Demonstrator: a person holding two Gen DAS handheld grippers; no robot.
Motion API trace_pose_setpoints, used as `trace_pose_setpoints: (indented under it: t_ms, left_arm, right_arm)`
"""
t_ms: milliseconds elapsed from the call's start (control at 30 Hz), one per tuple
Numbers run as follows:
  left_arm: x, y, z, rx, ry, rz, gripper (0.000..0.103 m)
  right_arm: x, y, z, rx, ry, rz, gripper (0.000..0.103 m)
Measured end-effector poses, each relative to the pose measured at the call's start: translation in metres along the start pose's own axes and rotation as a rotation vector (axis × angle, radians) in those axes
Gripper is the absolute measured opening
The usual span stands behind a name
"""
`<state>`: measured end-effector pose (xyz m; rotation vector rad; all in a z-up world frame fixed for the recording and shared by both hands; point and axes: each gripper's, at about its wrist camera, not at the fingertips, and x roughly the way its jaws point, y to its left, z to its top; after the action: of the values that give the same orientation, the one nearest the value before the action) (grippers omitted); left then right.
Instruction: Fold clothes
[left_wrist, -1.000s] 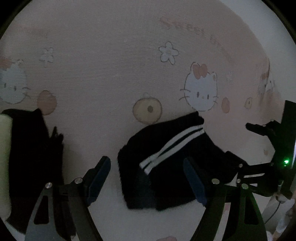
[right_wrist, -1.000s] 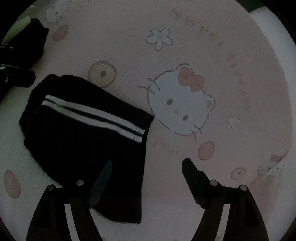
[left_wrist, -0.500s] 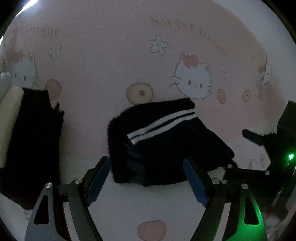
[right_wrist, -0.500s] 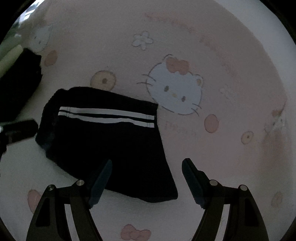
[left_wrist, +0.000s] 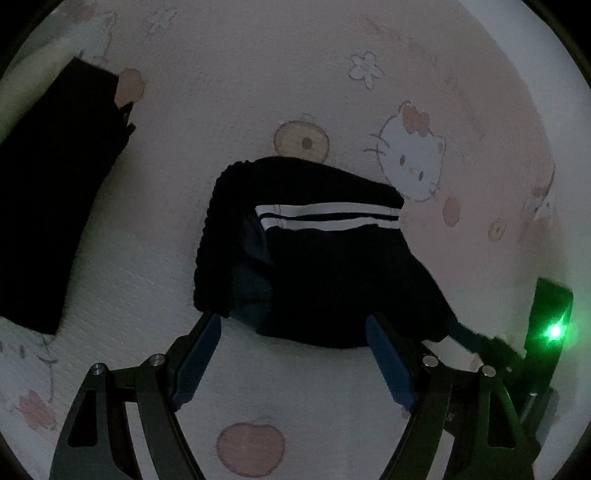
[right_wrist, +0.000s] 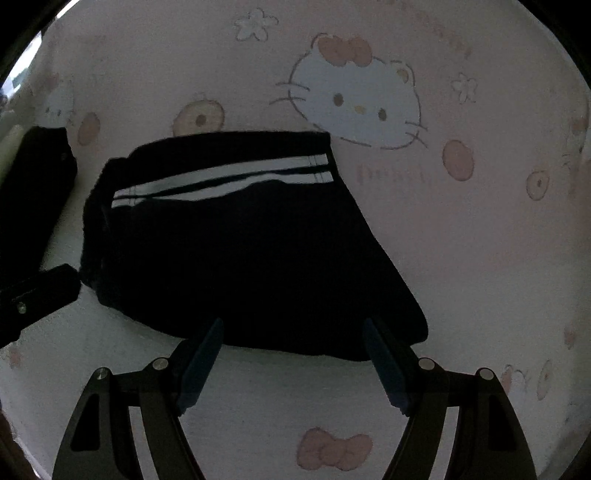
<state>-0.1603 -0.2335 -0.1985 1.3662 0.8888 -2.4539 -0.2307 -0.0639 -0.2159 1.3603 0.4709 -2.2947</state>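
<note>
1. The left wrist view looks down along the left gripper (left_wrist: 293, 354) onto the printed sheet (left_wrist: 229, 96), close in; the folded black garment (left_wrist: 332, 266) lies just ahead of its spread fingertips.
2. The right wrist view looks down along the right gripper (right_wrist: 293, 356), equally close; the same garment (right_wrist: 251, 251) lies just beyond its fingertips.
3. Both views share that garment, the cat print (left_wrist: 412, 158) (right_wrist: 354, 99) beyond it, and a second dark garment (left_wrist: 48, 192) (right_wrist: 33, 184) left of the fingers.

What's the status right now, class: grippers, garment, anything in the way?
Left gripper open, empty; right gripper open, empty. Black striped garment lies folded on the sheet, at both grippers' fingertips. Second dark garment lies apart, not blocking.
</note>
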Motion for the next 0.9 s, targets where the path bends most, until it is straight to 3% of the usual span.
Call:
trace_pose_setpoints:
  t_ms: [100, 267, 600, 733, 900]
  left_arm:
    - [0.003, 0.008, -0.002, -0.078, 0.003, -0.052, 0.080]
    - [0.013, 0.020, -0.006, -0.201, 0.012, -0.131, 0.080]
    - [0.047, 0.040, -0.022, -0.359, 0.051, -0.252, 0.080]
    - [0.051, 0.041, -0.024, -0.362, 0.004, -0.280, 0.080]
    - [0.057, 0.042, -0.019, -0.382, -0.043, -0.310, 0.082]
  right_arm:
    - [0.001, -0.009, 0.001, 0.086, -0.016, 0.137, 0.077]
    - [0.015, -0.027, -0.002, 0.227, 0.038, 0.256, 0.077]
    - [0.051, -0.071, -0.032, 0.671, 0.160, 0.606, 0.078]
    - [0.057, -0.083, -0.043, 0.837, 0.146, 0.709, 0.079]
    - [0.066, -0.083, -0.047, 0.915, 0.144, 0.761, 0.079]
